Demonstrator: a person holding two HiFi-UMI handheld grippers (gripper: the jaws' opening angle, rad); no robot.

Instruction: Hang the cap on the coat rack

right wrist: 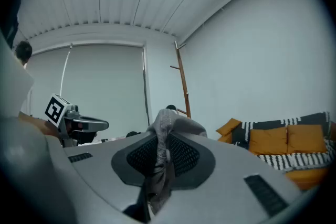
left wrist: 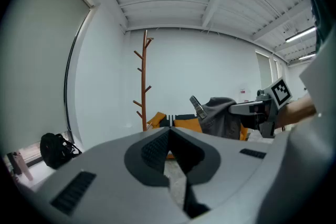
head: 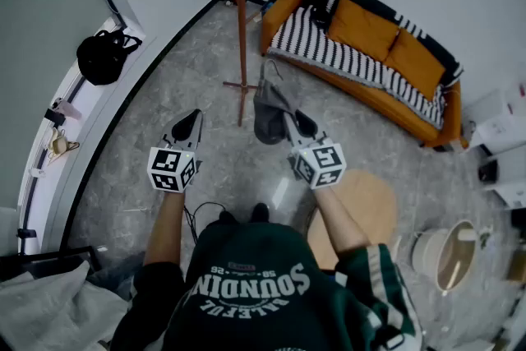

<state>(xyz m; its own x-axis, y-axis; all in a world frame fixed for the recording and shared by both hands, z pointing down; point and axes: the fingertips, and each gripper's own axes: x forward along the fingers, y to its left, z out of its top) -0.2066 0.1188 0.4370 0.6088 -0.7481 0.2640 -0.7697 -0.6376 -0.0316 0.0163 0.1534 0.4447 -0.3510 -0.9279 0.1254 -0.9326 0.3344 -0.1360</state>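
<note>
1. There it was: the right tool (head: 292, 126) was clamped on the grey fabric cap (head: 268, 113), pinching a fold of cloth. The cap drooped limp off the tip, out over the grey marbled floor (head: 164, 136), near the rack but clear of it.
2. The left tool (head: 187, 126) had its jaws together with nothing in them. It was held level beside the right one, apart from the cap.
3. Ahead stood the tall brown wooden coat rack (head: 241, 20), a slim straight pole on crossed feet. From the left gripper view, its short pegs (left wrist: 139, 55) angled upward.
4. To my eye the step in hand was the carry to a peg. Done well, the cap would go up higher than a peg's tip, its hollow side turned to face the wood. Then it would be lowered so the peg slid inside before the grip let go.
5. Soft cloth like this folds shut on itself, so I'd judge the free left tool useful for spreading the opening.
6. The rack looked light and narrow-footed, and a sideways shove might rock it. A gentle drop from above seemed wiser.
7. Up close, the cap (right wrist: 169, 124) was floppy woven stuff with a stitched seam, squeezed between dark mesh-textured pads (right wrist: 181, 155). From the left gripper view, a stiff strap (left wrist: 197, 106) poked up at its back.
</note>
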